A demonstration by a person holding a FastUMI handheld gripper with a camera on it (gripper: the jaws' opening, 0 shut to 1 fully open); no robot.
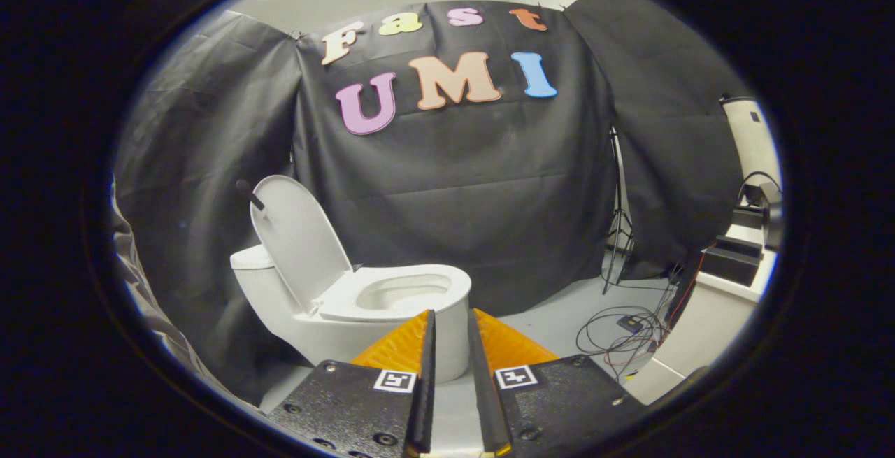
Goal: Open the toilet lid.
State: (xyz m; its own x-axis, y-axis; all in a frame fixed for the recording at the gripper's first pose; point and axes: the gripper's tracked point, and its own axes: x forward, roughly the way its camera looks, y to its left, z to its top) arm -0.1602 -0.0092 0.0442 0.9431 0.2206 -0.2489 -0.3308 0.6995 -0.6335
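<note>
Beyond the jaws stands the white ceramic toilet, its white oval plastic lid raised upright against the tank, left of the bowl; the jaws stand slightly parted, holding nothing.

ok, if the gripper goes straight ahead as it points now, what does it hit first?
Probably the front of the white ceramic toilet bowl, just beyond the gripper; its fingers stand slightly apart, holding nothing. Depth is unclear.
</note>
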